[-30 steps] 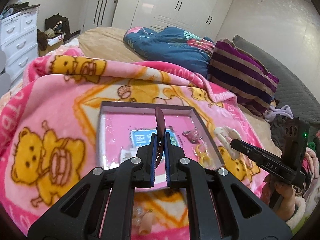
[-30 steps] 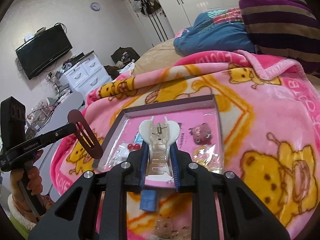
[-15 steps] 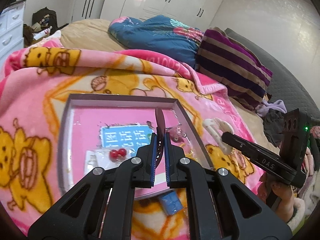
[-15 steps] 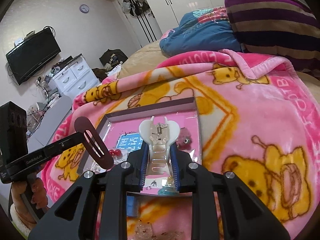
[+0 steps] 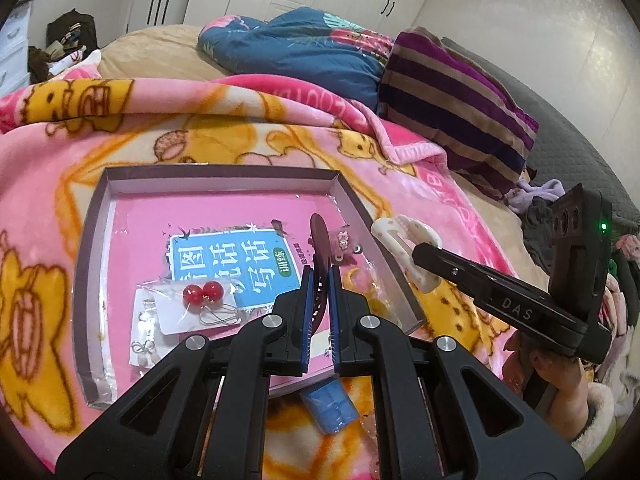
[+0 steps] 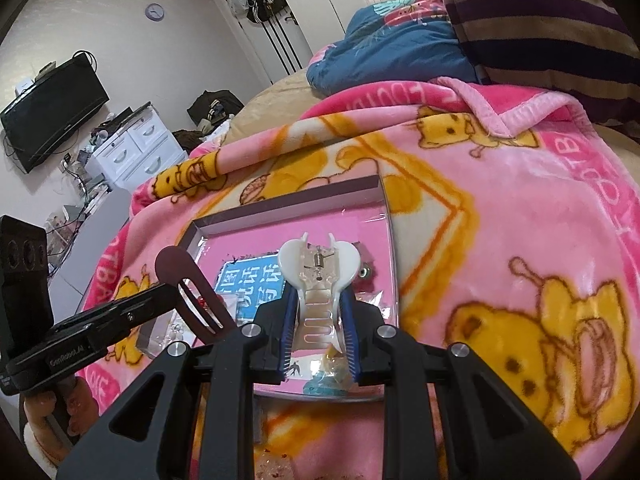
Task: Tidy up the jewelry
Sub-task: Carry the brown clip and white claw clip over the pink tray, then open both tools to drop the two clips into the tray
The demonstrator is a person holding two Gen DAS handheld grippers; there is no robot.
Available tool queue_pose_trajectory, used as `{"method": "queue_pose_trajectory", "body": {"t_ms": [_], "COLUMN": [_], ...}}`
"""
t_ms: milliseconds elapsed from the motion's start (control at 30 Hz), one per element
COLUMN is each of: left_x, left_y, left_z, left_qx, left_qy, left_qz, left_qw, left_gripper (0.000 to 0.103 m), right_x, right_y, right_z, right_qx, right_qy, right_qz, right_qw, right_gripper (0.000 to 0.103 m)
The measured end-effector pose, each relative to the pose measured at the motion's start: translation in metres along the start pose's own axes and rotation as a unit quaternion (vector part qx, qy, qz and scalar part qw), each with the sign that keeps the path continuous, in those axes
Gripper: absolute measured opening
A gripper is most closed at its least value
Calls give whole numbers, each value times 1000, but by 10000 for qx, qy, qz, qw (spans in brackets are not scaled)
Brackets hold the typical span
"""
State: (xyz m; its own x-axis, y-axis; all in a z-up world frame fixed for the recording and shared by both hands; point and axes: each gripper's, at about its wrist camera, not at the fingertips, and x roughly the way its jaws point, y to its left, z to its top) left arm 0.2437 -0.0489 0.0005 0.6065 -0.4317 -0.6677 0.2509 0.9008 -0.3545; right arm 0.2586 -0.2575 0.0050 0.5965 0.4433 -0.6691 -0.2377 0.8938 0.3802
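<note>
Gripping a dark maroon flat metal snap hair clip edge-on, the left gripper had its jaws pressed together on the clip's lower half, the rounded end standing free above the shallow pink-lined cardboard tray. The right gripper was pinched on a cream and clear plastic claw hair clip, holding it by the toothed body with the spring hinge uppermost. Both pieces were judged light and rigid; the snap clip is thin and slick, best held flat across its faces, while the claw clip's prongs look brittle and want a hold on the body, not the tips. Inside the tray lay red bead earrings on a white card and a blue printed label. The tray rested on a pink fleece blanket with yellow bears.
</note>
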Motion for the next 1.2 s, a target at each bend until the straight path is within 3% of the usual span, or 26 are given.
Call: {"method": "queue_pose_trajectory", "body": {"t_ms": [467, 900, 1200], "left_x": [12, 6, 1], "left_y": [29, 48, 67], "left_z": [-6, -5, -4], "left_qx": [-368, -603, -833], "left_qy": [133, 104, 89], "left_qz": [-55, -78, 51], "left_qw": [9992, 9981, 9965], "left_gripper": [2, 2, 3], "right_x": [37, 44, 21], "right_y": [-8, -10, -16], "right_z": [-8, -16, -20], "right_qx": [140, 247, 399], "right_qy": [287, 400, 248], "right_qz": [-134, -190, -128], "right_qw": [9994, 9987, 9988], "right_gripper": [21, 23, 39]}}
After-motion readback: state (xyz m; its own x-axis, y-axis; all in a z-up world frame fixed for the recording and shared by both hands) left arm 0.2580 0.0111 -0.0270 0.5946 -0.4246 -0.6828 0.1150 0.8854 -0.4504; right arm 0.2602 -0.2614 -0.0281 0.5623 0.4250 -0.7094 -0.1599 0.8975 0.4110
